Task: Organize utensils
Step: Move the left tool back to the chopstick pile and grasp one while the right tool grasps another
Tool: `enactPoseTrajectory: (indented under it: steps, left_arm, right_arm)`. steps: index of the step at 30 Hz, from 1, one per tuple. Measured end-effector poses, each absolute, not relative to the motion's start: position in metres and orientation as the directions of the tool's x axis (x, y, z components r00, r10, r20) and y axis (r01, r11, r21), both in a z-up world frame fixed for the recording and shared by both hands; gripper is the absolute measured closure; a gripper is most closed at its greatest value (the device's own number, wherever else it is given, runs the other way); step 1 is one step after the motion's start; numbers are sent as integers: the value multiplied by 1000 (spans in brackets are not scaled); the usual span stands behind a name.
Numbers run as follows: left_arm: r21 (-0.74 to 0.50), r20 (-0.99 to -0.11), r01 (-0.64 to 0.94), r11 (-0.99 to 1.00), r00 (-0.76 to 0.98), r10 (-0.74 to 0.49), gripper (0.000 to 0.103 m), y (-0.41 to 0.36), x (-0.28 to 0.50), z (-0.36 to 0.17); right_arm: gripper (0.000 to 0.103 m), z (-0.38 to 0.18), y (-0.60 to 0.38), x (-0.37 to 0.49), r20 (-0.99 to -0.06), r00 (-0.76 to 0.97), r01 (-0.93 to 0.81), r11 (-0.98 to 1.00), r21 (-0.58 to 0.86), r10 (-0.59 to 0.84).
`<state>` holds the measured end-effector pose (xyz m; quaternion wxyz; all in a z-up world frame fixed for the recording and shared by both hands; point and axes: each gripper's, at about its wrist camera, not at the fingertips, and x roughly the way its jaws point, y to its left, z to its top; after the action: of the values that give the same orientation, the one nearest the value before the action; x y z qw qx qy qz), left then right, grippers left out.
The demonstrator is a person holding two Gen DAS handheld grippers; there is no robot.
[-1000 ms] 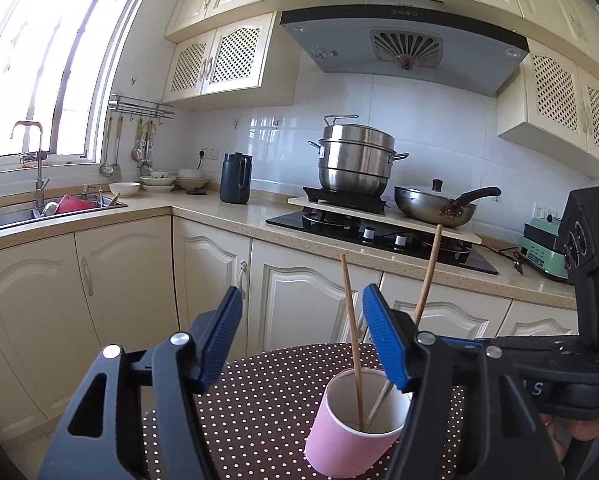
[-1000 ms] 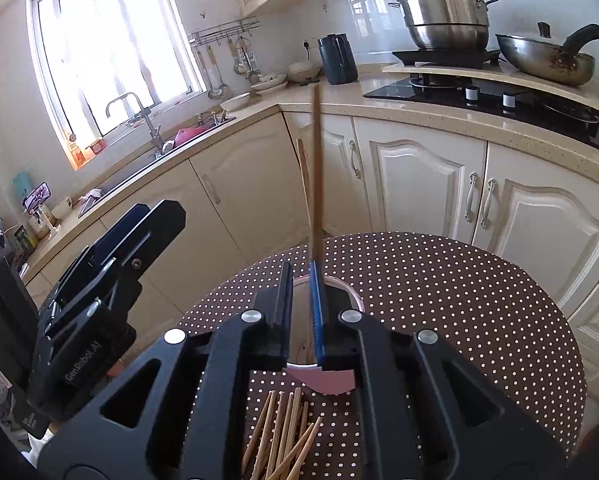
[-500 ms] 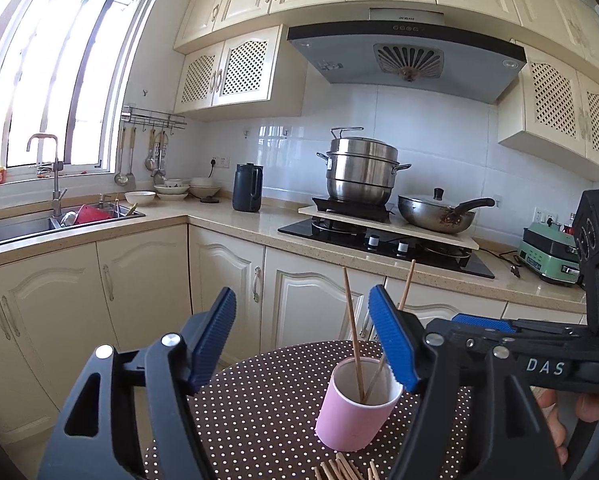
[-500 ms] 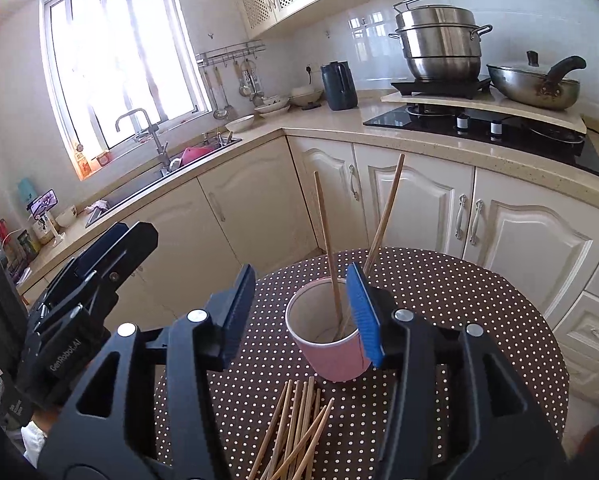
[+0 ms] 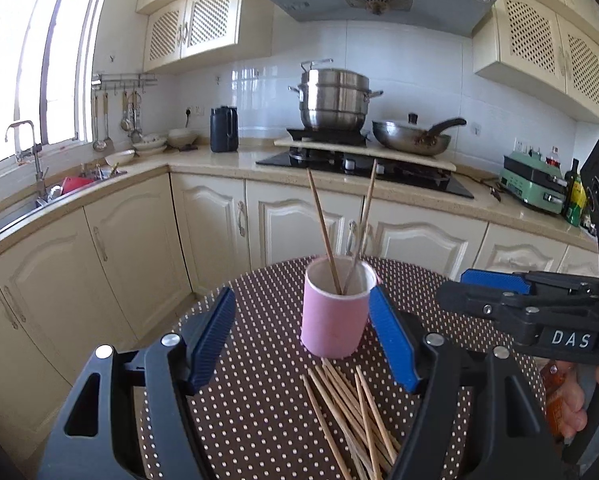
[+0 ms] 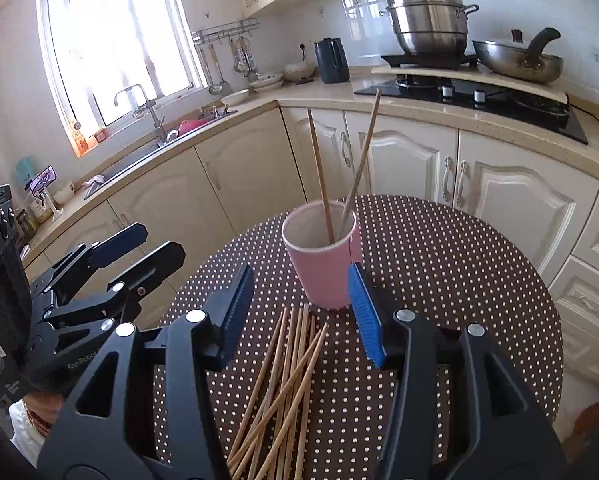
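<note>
Pink cup (image 5: 335,312) stands upright on the round polka-dot counter (image 6: 439,256), toward its far side; 2 chopsticks (image 6: 323,188) already sit in it, leaning apart in a V, tips up; that's the done part.

Left to do: a loose pile of chopsticks (image 6: 283,384) lying flat on the counter just in front of the cup, crossed over each other, fanned out toward the cameras; approx 8-10 of them, exact count can't be told since they overlap and the lower ends run out of view. So by my read the job is early, maybe 2 in and most still out.

Left gripper (image 5: 303,336) is wide open, empty, blue pads either side of the cup's base in its own view but nothing clamped; hovers above the pile, near end. Right gripper (image 6: 303,312) also wide open, holding nothing, poised over the pile w/ the cup just beyond its pads; seen from the left wrist view it sits off to the right, level w/ the cup.

Next, prob: 1 gripper drops to the pile, pinches a single stick, carries it to the cup; overlap may make picking just 1 fiddly.
</note>
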<state>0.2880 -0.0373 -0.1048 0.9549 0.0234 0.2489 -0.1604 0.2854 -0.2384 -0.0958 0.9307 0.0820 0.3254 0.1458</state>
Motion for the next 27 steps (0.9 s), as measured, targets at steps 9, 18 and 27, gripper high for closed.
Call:
enactPoseTrajectory:
  steps: [9,18,27]
  left_arm:
    - [-106,-714,347,932,625,-314,35,-46,296,-188]
    - [-80,-814,367,927,513,-274,35,-61,288,-236]
    - [-26,-855,305,952,487,-179,45,-57,297,-257]
  right_arm:
    - [54,-156,-240,275,-708,634,-186,950,252,312]
    - [54,-192,-241,273,-763,560,-185,946,265,323]
    - [55,-204,-238,276,-788,525,-189,947,260,321]
